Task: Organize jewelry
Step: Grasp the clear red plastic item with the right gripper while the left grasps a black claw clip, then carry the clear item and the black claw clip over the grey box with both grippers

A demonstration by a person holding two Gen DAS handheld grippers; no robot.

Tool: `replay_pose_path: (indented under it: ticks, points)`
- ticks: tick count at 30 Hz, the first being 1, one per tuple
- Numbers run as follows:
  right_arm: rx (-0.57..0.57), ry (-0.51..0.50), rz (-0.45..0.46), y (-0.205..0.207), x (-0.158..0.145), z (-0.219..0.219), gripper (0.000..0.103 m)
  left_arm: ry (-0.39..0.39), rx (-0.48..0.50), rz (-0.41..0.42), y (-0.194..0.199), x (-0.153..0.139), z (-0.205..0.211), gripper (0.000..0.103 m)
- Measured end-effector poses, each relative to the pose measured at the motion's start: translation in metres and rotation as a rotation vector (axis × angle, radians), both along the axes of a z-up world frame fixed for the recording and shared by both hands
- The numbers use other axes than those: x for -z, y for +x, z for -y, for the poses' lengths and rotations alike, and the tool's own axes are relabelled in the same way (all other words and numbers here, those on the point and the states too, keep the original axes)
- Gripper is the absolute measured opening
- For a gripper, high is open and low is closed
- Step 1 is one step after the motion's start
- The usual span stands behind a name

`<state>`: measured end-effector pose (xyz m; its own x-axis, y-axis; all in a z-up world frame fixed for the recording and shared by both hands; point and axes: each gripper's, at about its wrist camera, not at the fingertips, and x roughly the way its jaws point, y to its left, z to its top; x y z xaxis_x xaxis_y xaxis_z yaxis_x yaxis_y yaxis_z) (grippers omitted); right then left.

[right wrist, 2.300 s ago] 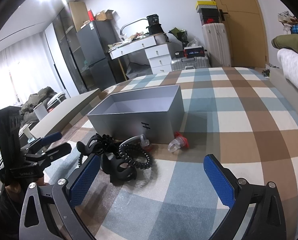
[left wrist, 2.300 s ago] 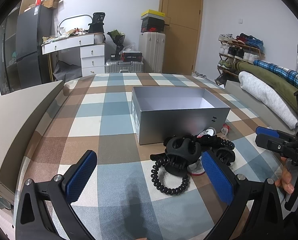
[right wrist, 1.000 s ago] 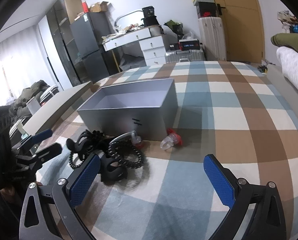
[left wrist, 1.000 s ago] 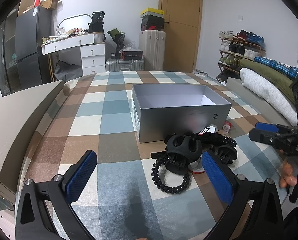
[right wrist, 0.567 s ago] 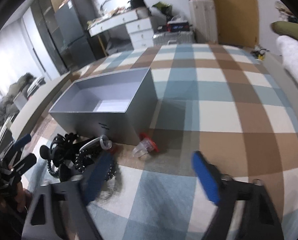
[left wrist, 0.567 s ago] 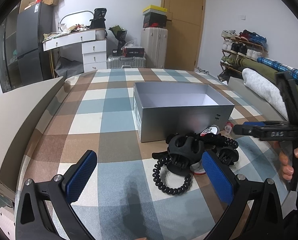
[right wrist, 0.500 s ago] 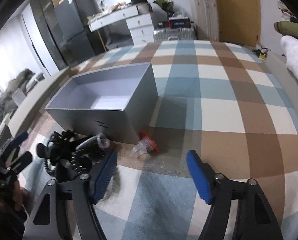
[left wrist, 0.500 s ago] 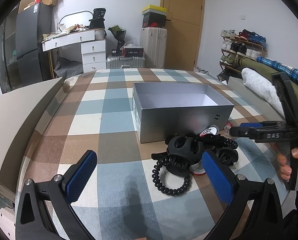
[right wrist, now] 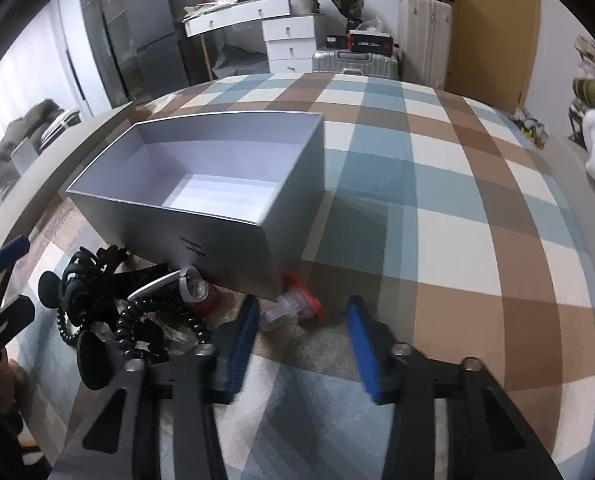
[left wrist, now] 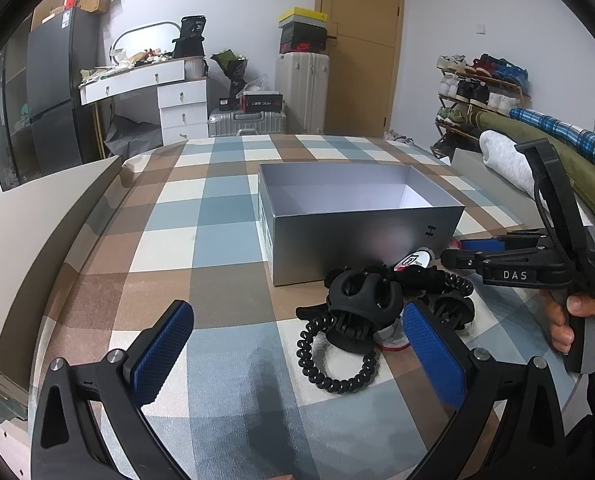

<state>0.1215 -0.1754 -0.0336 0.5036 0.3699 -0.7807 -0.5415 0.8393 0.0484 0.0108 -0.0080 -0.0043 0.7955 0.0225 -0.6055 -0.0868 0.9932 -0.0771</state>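
blue-padded fingers of the right gripper (right wrist: 299, 334) are closing in right now, nothing pressed between them yet. the small clear-and-red piece (right wrist: 293, 307) is lying just ahead of the tips, inside the gap line, on the checked blanket (right wrist: 437, 216), touching or nearly touching the near corner of the grey box (right wrist: 225, 236). its long axis is running roughly left-right across the gripper's view, clear end toward the left finger, red end toward the right, so the pads look to be coming at its two ends rather than its sides. that is the relation that matters: piece slightly forward of the pads, so the gripper probably needs a bit more reach before the close finishes.

left gripper (left wrist: 293, 344) is hanging wide open and holding nothing. the black pile of hair claws and coil ties (left wrist: 361, 304) is sitting ahead of it, toward its right finger. the clear-red piece is on the far right of that pile, mostly hidden from the left view, so the right hand is clearly the nearer one.

further back, the grey box is standing open-topped and looking empty inside, likely where the items go. beyond it more blanket, then dresser and door.
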Motion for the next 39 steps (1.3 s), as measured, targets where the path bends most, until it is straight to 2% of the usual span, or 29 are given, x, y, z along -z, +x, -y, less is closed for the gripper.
replay_pose_path:
  ticks: [1,8,12,18,22,27,29,32,33,35,37,39]
  points:
    - [-0.004,-0.012,0.011,-0.001,0.000,-0.002,0.028,-0.002,0.001,0.000,0.000,0.000,0.000,0.102]
    - [-0.020,0.000,0.025,-0.023,0.000,0.005,0.027,-0.009,0.000,-0.002,0.000,0.001,-0.001,0.102]
    - [0.003,0.047,0.036,-0.043,-0.005,0.018,0.027,-0.007,0.008,-0.002,0.001,0.001,0.000,0.102]
    - [-0.022,0.209,0.085,-0.068,-0.022,0.029,0.027,0.027,0.044,-0.037,0.005,0.003,0.009,0.102]
    - [-0.061,0.256,0.104,-0.074,-0.027,0.023,0.027,0.044,0.086,-0.075,0.012,0.006,0.016,0.102]
    - [-0.079,0.258,0.098,-0.076,-0.024,0.018,0.027,0.039,0.140,-0.077,0.016,0.005,0.020,0.097]
    - [-0.079,0.264,0.093,-0.074,-0.024,0.018,0.027,0.038,0.154,-0.082,0.019,0.006,0.022,0.092]
    - [-0.079,0.273,0.089,-0.073,-0.024,0.021,0.027,0.045,0.178,-0.121,0.026,0.010,0.028,0.076]
    - [-0.078,0.277,0.086,-0.072,-0.024,0.022,0.027,0.051,0.178,-0.134,0.027,0.011,0.029,0.066]
    - [-0.074,0.281,0.084,-0.072,-0.023,0.023,0.027,0.056,0.172,-0.149,0.027,0.014,0.029,0.057]
    - [-0.074,0.288,0.080,-0.072,-0.024,0.024,0.027,0.047,0.174,-0.143,0.025,0.013,0.028,0.040]
    - [-0.076,0.291,0.078,-0.073,-0.024,0.024,0.027,0.039,0.175,-0.126,0.022,0.011,0.027,0.040]
